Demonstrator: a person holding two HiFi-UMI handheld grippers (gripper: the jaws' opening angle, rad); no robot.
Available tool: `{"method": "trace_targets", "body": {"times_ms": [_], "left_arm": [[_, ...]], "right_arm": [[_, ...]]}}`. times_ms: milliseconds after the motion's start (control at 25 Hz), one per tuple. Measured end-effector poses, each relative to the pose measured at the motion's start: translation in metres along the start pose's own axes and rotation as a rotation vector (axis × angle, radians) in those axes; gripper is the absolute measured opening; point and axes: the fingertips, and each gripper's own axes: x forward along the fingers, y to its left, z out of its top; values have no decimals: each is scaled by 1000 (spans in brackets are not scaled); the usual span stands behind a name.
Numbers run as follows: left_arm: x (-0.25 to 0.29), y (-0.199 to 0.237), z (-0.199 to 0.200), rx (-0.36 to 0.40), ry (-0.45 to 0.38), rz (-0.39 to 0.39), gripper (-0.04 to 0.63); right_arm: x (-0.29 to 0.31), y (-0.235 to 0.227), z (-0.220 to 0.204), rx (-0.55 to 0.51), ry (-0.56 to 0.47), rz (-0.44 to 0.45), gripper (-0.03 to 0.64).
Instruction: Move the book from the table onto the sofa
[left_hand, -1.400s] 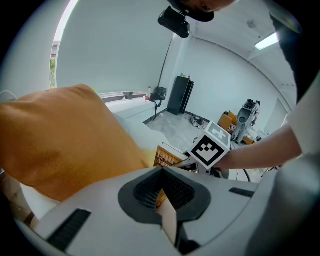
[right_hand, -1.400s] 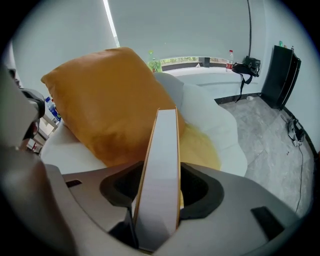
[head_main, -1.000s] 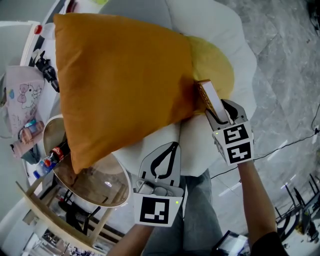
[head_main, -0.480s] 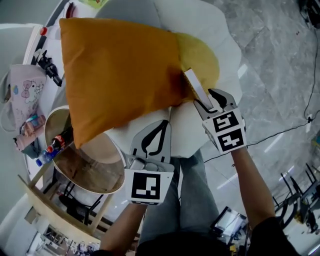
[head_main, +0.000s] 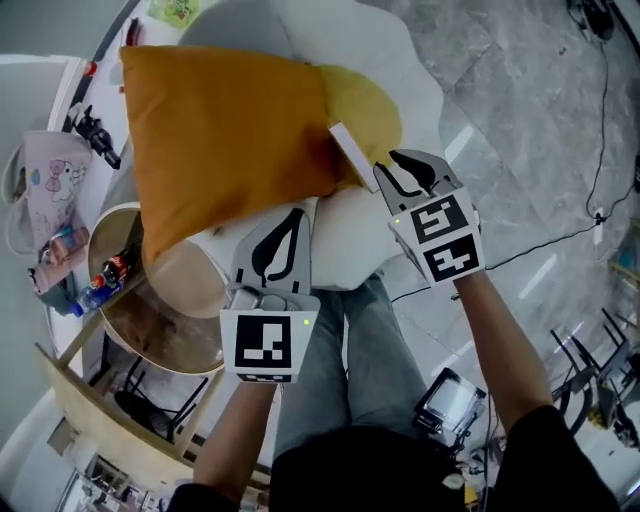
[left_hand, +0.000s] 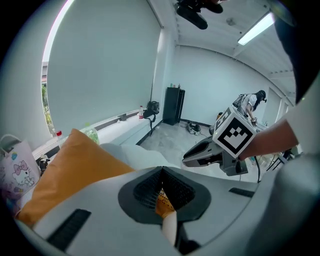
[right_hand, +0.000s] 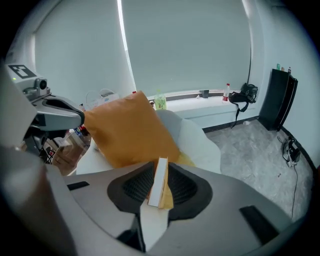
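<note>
Now the right gripper (head_main: 398, 168) is drawing up and away from the book (head_main: 350, 152), its jaws partly closing on nothing. The book is leaning against the orange cushion (head_main: 230, 140) on the sofa (head_main: 400, 75). The left gripper (head_main: 292, 215) is hovering pinched together, empty. Delivery is looking complete.

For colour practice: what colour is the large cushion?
Large fabric cushion: orange; best in head view.

I see the white sofa (head_main: 395, 50) carrying an orange cushion (head_main: 220, 140), a yellow cushion (head_main: 368, 105) and the book (head_main: 350, 155), which stands just beyond the fingertips of my right gripper (head_main: 388, 166).
</note>
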Motion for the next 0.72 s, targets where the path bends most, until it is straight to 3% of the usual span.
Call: {"method": "trace_targets", "body": {"times_ms": [160,320,720], "left_arm": [[-23,-5,26,-14,-61,36,8],[-60,-5,46,-5,-75,68,8],[-148,-17,122,28,-238,126,8]], "right_arm": [[-32,-2,23,-52,-45,-16,18],[-76,13,49,-87,-95,-7,14],[-213,30,110,-147,-221,-52,14]]}}
